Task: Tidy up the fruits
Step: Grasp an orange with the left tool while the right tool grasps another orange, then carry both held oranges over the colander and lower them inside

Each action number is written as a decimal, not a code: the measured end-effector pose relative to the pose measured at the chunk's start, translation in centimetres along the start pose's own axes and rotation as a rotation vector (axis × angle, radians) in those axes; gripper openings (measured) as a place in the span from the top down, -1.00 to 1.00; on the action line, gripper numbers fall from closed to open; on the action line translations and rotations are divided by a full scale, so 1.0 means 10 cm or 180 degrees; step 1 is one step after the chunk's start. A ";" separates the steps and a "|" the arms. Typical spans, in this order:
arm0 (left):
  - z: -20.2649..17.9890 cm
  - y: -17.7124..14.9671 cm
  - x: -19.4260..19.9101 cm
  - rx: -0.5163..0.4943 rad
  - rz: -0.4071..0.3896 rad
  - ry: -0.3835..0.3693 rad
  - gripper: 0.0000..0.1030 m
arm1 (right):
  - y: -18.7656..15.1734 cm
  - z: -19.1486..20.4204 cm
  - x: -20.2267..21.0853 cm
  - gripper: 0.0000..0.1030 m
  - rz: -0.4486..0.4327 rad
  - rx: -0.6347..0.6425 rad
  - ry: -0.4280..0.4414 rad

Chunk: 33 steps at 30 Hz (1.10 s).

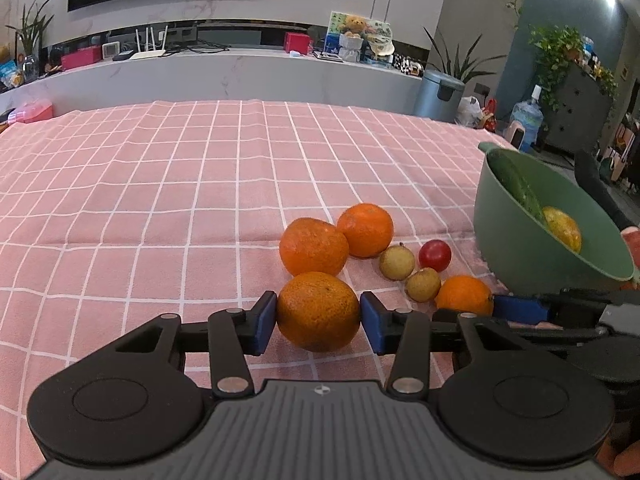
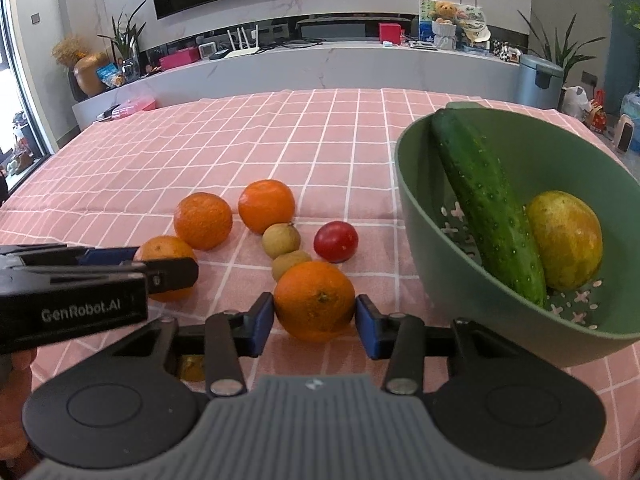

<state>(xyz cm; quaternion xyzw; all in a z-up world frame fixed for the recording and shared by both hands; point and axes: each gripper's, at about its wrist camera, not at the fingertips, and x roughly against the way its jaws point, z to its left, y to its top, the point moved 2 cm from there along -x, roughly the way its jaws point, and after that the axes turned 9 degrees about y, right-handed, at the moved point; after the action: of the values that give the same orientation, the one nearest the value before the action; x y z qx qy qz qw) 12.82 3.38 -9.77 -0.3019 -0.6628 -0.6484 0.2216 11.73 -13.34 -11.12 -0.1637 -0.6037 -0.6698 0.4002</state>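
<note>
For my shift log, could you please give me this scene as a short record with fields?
left tongs: shut on left orange, resting on the cloth
right tongs: shut on right orange, near the bowl
green bowl: holds a cucumber and a yellow-green fruit
loose on tablecloth: two more oranges, two small tan fruits, one red fruit
stage: both tongs gripping, nothing lifted yet
</note>
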 end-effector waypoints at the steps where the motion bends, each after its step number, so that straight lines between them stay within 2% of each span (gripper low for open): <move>1: 0.02 0.01 0.02 0.0047 0.0017 -0.0028 0.01 | 0.00 0.01 0.02 0.21 0.0005 0.0018 0.0009; 8: 0.06 0.10 0.25 0.0229 -0.0049 -0.0117 0.01 | 0.05 0.10 0.26 0.21 -0.0063 0.0229 0.0128; 13: -0.05 0.24 0.49 0.0113 -0.0097 -0.0103 0.01 | 0.12 0.14 0.54 0.22 -0.0203 0.0381 0.0197; 16: -0.13 0.31 0.59 0.0126 -0.0081 -0.0196 0.01 | 0.19 0.10 0.68 0.21 -0.0247 0.0382 0.0259; 20: -0.30 0.42 0.70 -0.0012 -0.0098 -0.0308 0.01 | 0.30 0.00 0.85 0.21 -0.0249 0.0410 0.0416; 26: -0.62 0.64 0.79 -0.0106 -0.0132 -0.0523 0.01 | 0.46 -0.23 1.13 0.21 -0.0259 0.0607 0.0395; 33: -1.12 0.85 0.74 -0.0399 -0.0135 -0.0777 0.01 | 0.61 -0.71 1.34 0.21 -0.0184 0.0758 0.0181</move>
<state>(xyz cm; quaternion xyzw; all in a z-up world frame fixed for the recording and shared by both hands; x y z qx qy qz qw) 12.28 -7.08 2.18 -0.3777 -0.6493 -0.6515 0.1062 9.68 -24.23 0.90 -0.0784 -0.6719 -0.6090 0.4142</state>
